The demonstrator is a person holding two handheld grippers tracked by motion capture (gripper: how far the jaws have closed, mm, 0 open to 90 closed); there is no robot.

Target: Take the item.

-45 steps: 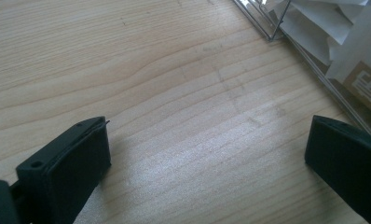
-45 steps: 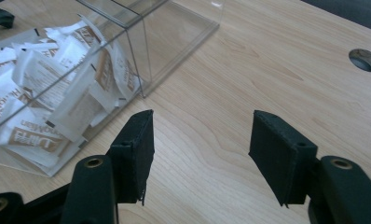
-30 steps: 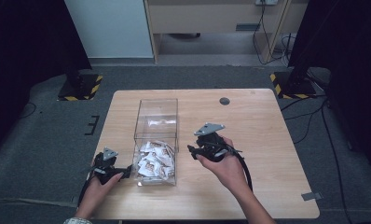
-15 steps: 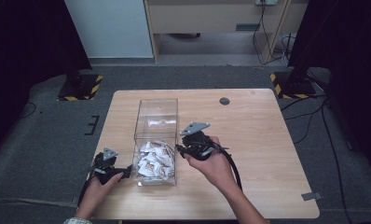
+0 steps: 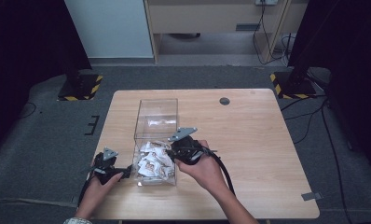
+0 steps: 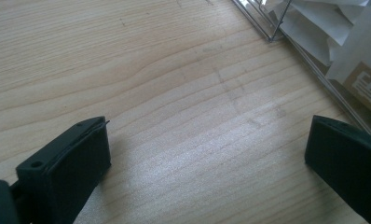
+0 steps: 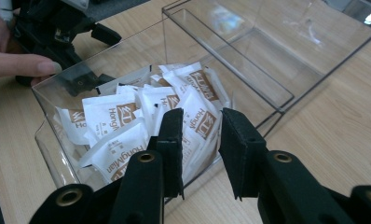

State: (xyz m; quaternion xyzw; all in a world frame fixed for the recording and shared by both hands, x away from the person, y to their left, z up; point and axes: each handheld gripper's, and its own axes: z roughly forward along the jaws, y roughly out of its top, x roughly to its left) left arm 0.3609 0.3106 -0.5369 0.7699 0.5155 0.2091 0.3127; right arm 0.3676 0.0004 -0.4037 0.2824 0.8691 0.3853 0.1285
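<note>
A clear plastic box [image 5: 156,106] lies on the wooden table [image 5: 249,135], and its near half holds a heap of white sachets [image 5: 152,162] with brown print. My right gripper [image 5: 171,152] reaches over the box's right wall, with its jaws above the sachets [image 7: 113,121]. The jaws of this right gripper [image 7: 200,126] have just been closing to a narrow gap; sachets show beyond it and no pad presses on anything. My left gripper [image 5: 127,173] rests on the table just left of the box. Seen from its own camera, the left gripper [image 6: 207,140] stands wide open over bare wood.
The far half of the box [image 7: 249,51] holds no sachets. A small dark round hole [image 5: 224,101] sits in the table near its far edge. The box's corner [image 6: 272,35] stands close ahead of the left jaws. Grey floor surrounds the table.
My right gripper has moved left from beside the box to over its right wall, and its jaws have narrowed. The left gripper has stayed put.
</note>
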